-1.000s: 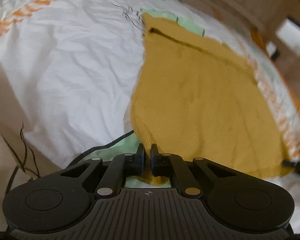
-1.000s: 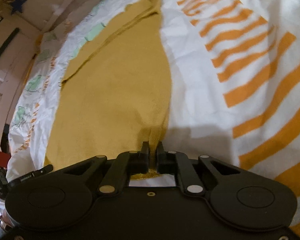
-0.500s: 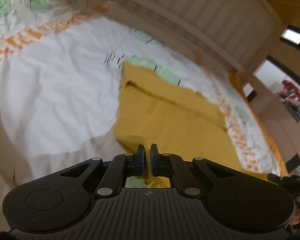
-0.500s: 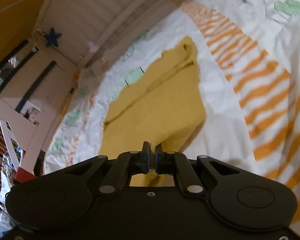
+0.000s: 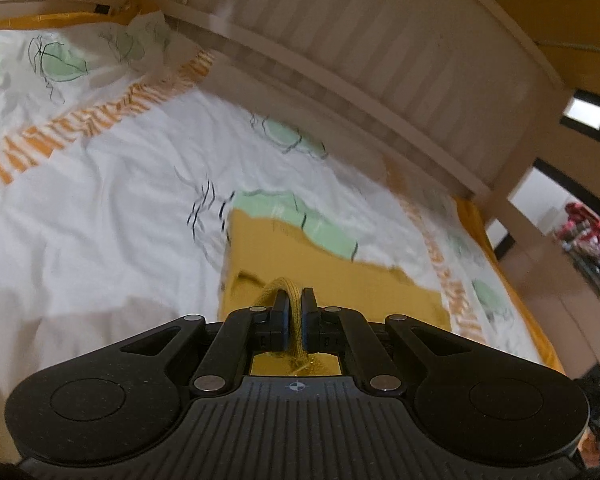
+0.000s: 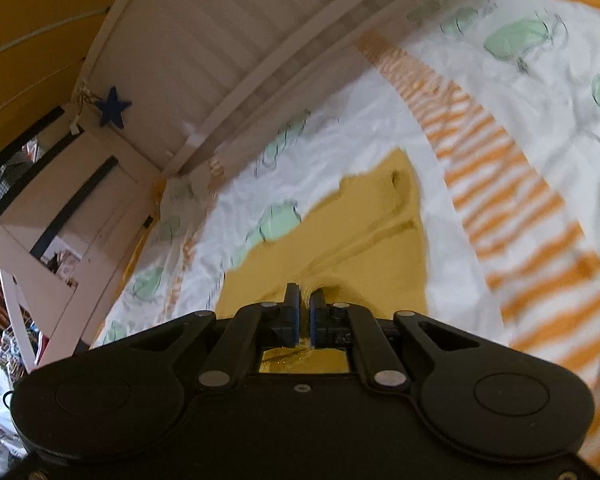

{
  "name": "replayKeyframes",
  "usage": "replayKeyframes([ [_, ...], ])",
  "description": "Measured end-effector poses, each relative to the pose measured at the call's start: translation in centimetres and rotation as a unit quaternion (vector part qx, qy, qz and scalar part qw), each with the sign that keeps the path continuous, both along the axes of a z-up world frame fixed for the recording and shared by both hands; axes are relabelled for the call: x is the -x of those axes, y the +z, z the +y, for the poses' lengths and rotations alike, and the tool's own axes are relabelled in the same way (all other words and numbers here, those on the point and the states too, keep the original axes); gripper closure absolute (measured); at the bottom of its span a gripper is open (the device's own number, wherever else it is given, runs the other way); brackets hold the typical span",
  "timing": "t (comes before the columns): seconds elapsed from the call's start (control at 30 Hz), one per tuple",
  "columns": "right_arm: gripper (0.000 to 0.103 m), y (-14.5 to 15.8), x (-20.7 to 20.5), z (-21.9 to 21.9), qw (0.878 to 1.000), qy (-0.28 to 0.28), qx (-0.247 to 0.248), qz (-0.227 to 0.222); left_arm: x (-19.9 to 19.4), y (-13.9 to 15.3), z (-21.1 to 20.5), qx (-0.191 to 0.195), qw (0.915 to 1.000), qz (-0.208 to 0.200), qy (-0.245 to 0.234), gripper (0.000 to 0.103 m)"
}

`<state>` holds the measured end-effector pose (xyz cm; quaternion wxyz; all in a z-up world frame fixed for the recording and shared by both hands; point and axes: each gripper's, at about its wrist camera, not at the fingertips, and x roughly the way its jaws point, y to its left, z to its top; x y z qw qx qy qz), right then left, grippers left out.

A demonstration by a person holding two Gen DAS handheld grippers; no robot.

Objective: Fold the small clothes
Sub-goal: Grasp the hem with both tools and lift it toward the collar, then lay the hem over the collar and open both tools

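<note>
- left gripper [image 5: 295, 305]: black, 2 fingers, jaws nearly closed, pinching a ribbed hem of the mustard garment [image 5: 340, 284]; a loop of that hem rises above the fingertips and knit cloth fills the gap behind them.
- right gripper [image 6: 305, 307]: black, 2 fingers, jaws drawn close with only a narrow slit between; yellow cloth of the mustard garment [image 6: 364, 236] bunches at the tips and shows in the gap beneath, so it grips an edge of the same piece.
- mustard garment, position: lying on the bedsheet [image 5: 100, 200], its near edge lifted at both grippers, the far part flat; a seam or folded band crosses it in the right wrist view, with a small dark opening near the far corner.
- bedsheet: white, creased, printed with pale green leaves outlined in black and bands of orange dashes [image 6: 500, 184]; the garment overlaps 1 green leaf [image 5: 296, 220] at its far edge.
- headboard [image 5: 380, 52]: cream, vertically slatted, just beyond the sheet's far edge.
- blue star [image 6: 113, 112]: 1 dark blue star fixed at the headboard's left end, right wrist view only.
- background: yellow wall above the headboard; doorway to the right in the left wrist view, contents blurred.
</note>
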<state>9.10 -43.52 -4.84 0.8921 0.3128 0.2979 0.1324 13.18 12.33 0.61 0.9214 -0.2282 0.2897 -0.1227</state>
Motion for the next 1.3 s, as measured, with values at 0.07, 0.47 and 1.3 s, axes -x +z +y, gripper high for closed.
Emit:
replayKeyframes([
  [0.07,0.092,0.3,-1.8,-0.3,1.000,-0.008,-0.003,-0.007,-1.7,0.2,0.0,0.001,1.0000,-0.005,0.005,0.098],
  [0.47,0.092,-0.6,-12.5,-0.9,0.999,-0.042,0.010,-0.013,-11.6,-0.6,-2.2,-0.027,0.9992,-0.019,0.020,0.098],
  [1.3,0.085,-9.0,-25.4,-1.4,0.993,-0.086,0.040,0.074,-25.3,-9.0,-3.5,-0.045,0.9902,0.122,0.053,0.095],
])
